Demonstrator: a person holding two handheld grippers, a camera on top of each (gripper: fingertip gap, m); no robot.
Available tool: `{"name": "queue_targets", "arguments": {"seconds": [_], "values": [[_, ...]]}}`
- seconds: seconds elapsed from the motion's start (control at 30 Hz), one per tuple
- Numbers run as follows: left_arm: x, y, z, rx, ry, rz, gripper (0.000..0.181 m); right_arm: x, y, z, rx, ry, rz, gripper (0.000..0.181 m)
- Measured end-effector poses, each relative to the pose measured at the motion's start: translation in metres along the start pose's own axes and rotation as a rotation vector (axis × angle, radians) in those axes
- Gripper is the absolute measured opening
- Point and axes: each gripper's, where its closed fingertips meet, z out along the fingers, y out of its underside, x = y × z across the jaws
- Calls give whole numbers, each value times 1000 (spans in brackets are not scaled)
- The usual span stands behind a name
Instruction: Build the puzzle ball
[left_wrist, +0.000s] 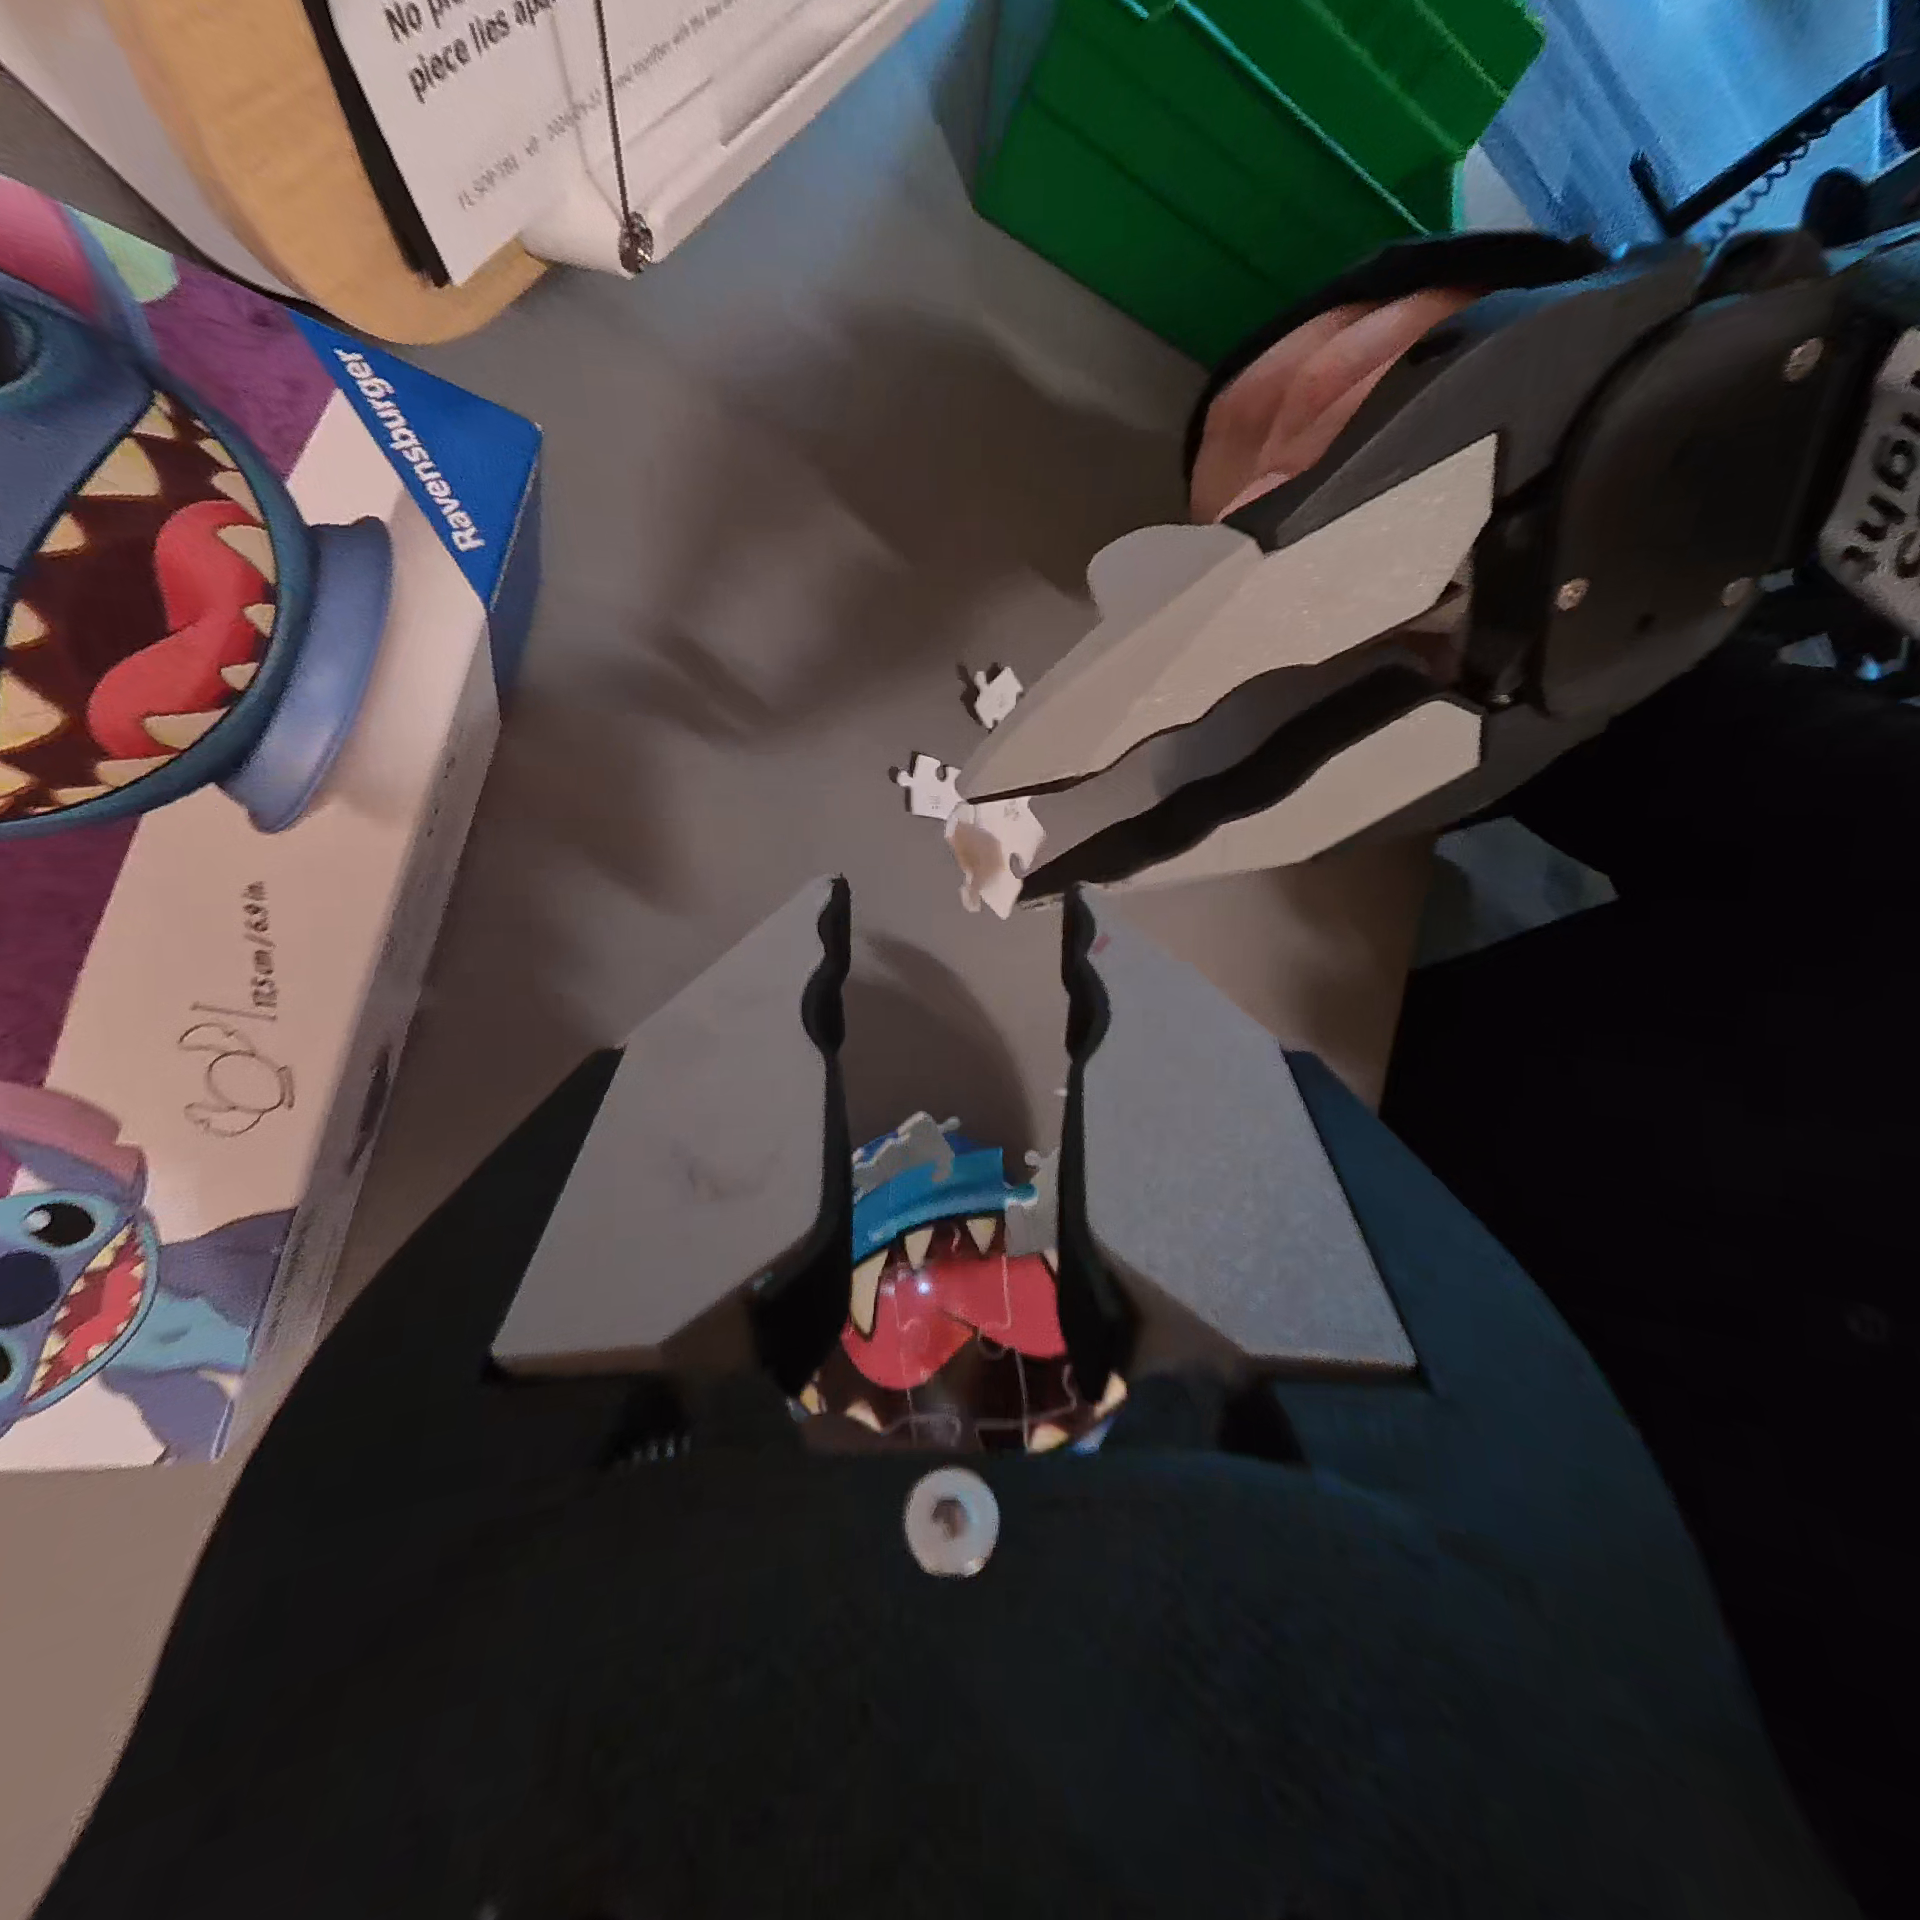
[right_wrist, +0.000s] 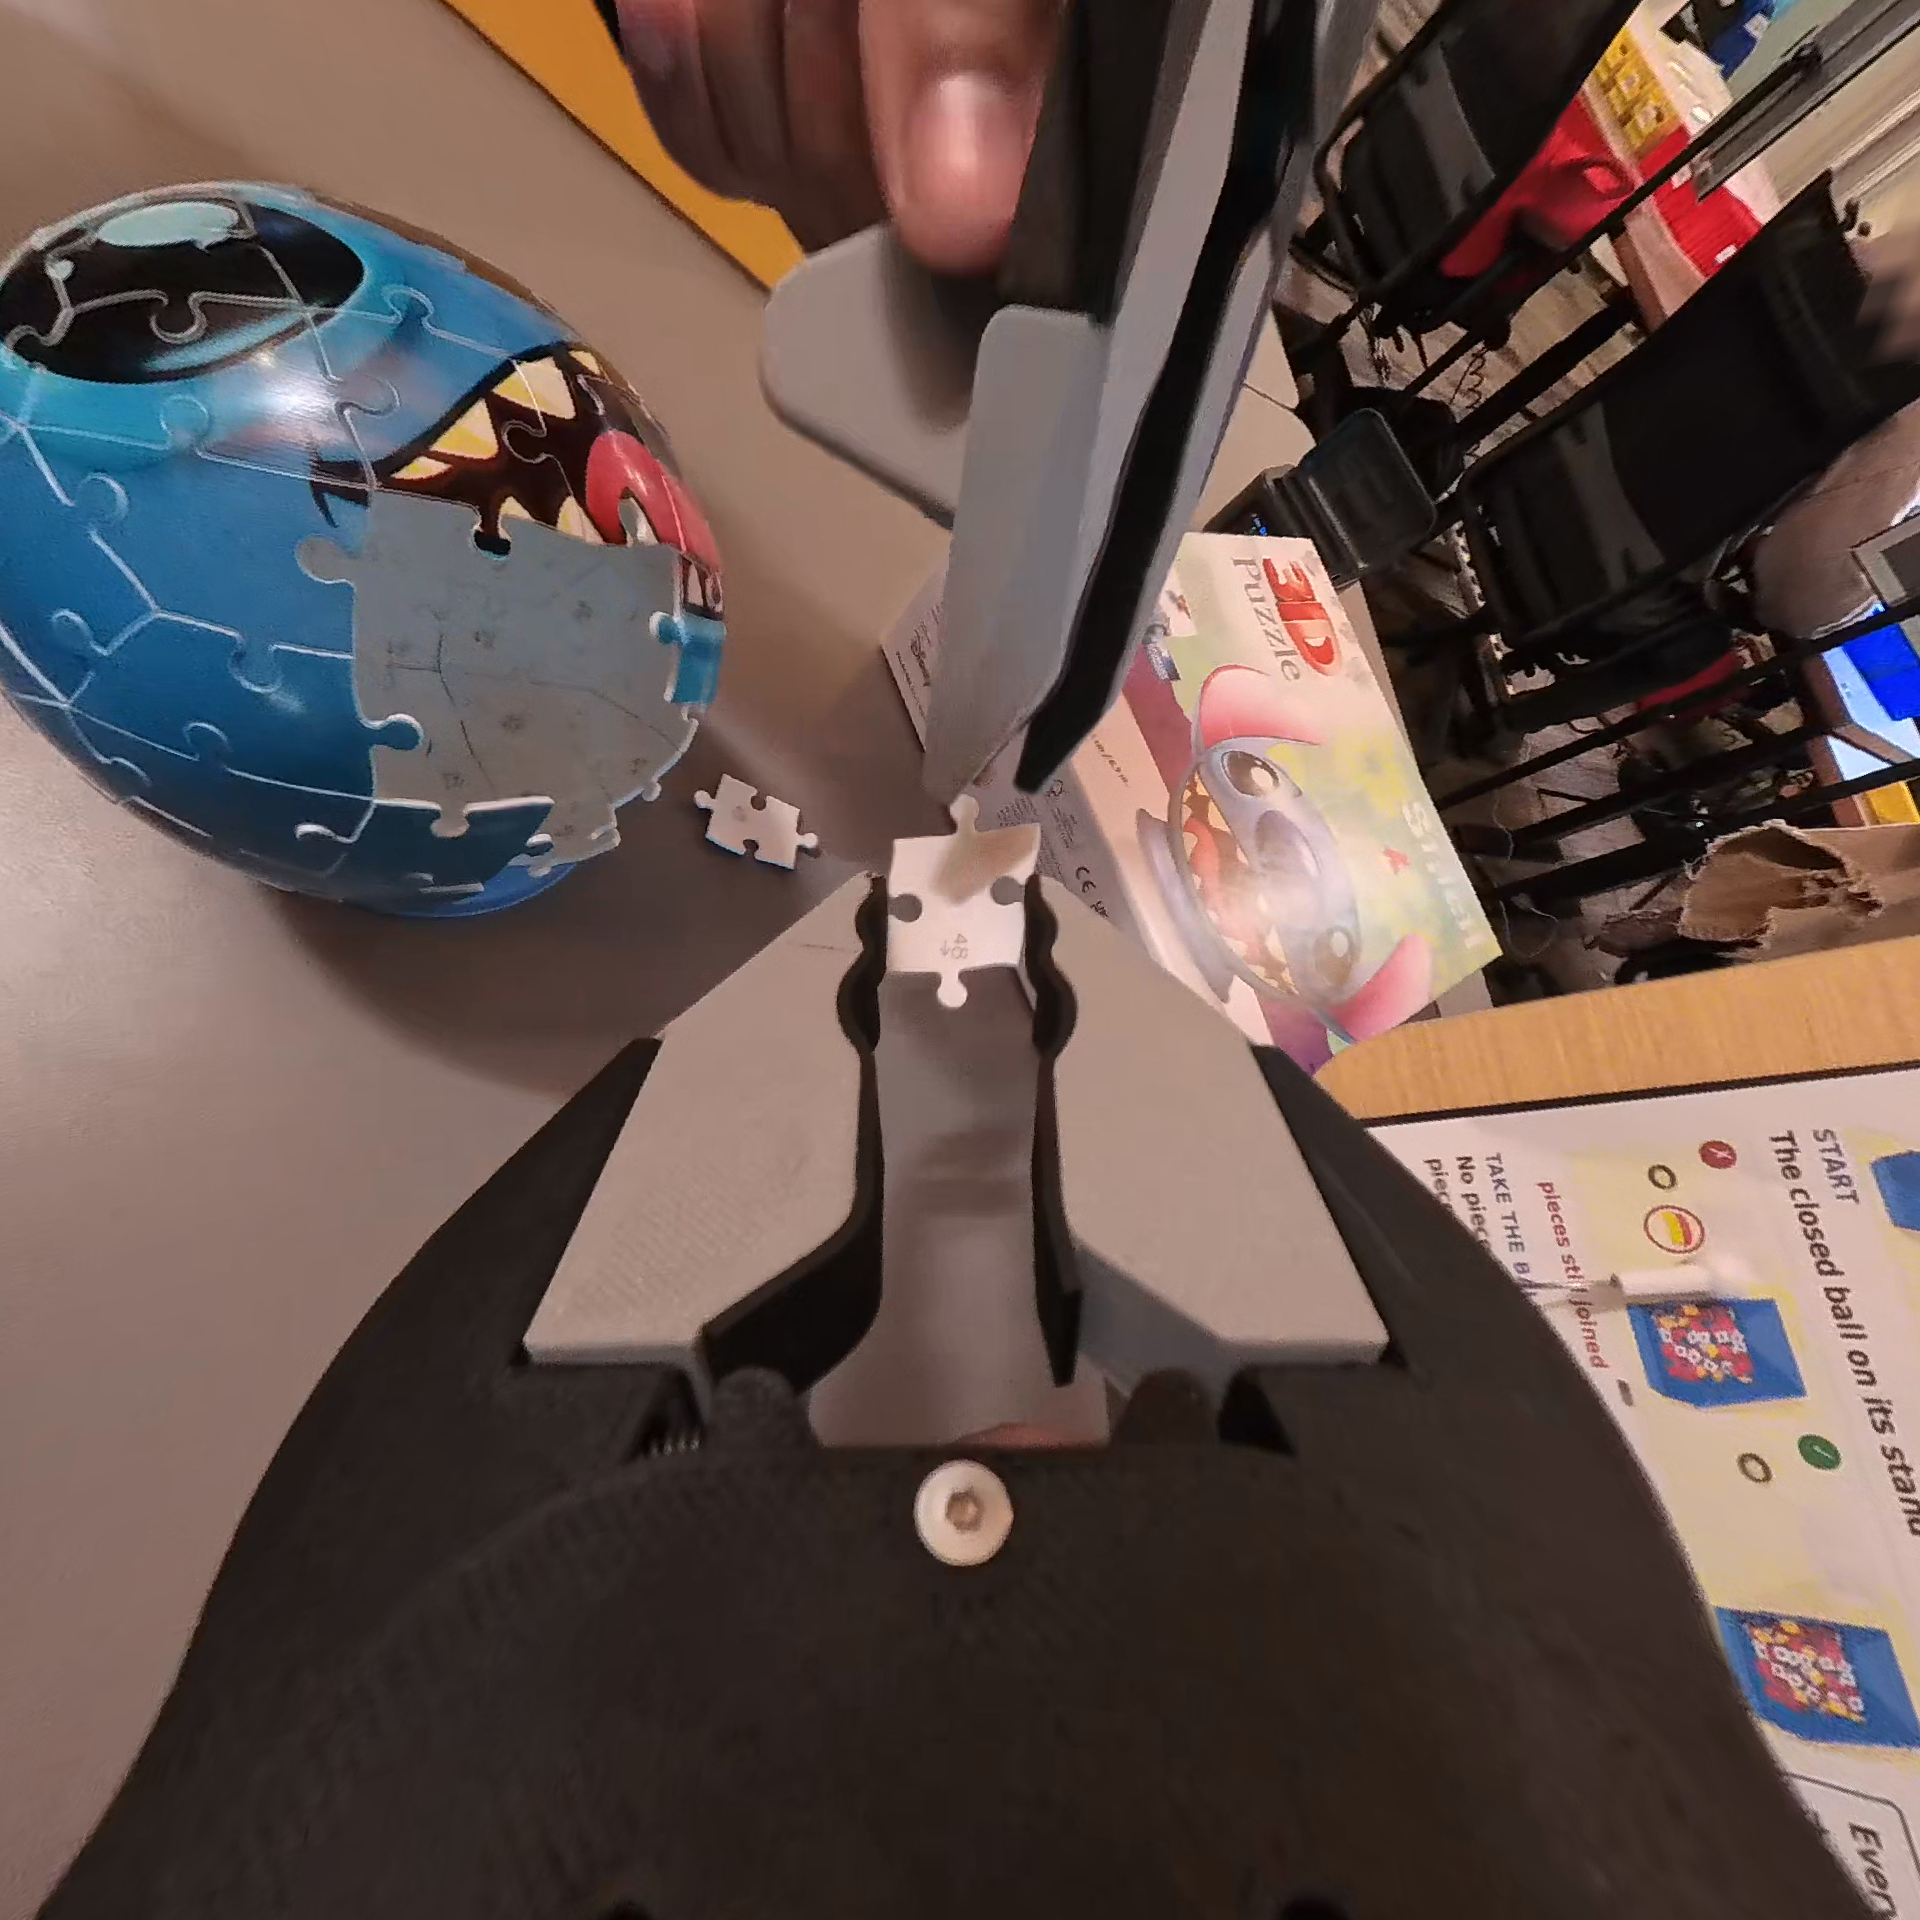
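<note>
Grey tabletop (right_wrist: 208, 1091) is kept beneath while a white piece (right_wrist: 956, 914) is pinched by the right gripper (right_wrist: 954, 909), backside up, apparently for fitting into the puzzle ball (right_wrist: 208, 582); the left gripper (left_wrist: 951, 894) is held parted, empty.

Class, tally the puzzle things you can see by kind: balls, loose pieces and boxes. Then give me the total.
Puzzle ball: 1
Loose pieces: 3 (one held piece, two lying pieces)
Puzzle box: 1
Total: 5

Puzzle ball (left_wrist: 940, 1288) mostly hid behind the left gripper's fingers (left_wrist: 727, 1143). Frame edge cropped the puzzle box (left_wrist: 208, 831).
</note>
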Motion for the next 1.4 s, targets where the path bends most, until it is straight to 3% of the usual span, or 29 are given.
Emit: {"name": "queue_targets", "arguments": {"seconds": [0.1, 0.23, 0.3, 0.43, 0.6, 0.73, 0.87, 0.97, 1.4], "values": [[2, -1, 11, -2, 19, 7, 33, 1, 1, -1, 8, 1, -8, 23], [2, -3, 19, 17, 35, 24, 1, 1, 3, 1, 9, 1, -10, 23], [-3, -1, 18, 24, 8, 56, 0, 3, 4, 0, 12, 3, -13, 11], [2, -18, -5, 181, 14, 87, 0, 10, 3, -6, 38, -36, 84, 25], [10, -28, -42, 376, -108, 271, 0, 25, -17, -19, 195, -169, 343, 23], [21, -24, -52, 475, -83, 311, 0, 17, -42, -20, 300, -312, 459, 23], [23, -15, -51, 498, -33, 292, 0, 6, -57, -9, 321, -367, 467, 21], [25, -9, -53, 514, -9, 280, 0, 6, -60, -3, 323, -360, 469, 3], [29, 6, -56, 485, -62, 279, 0, 2, -74, -6, 367, -392, 523, 0]]}}
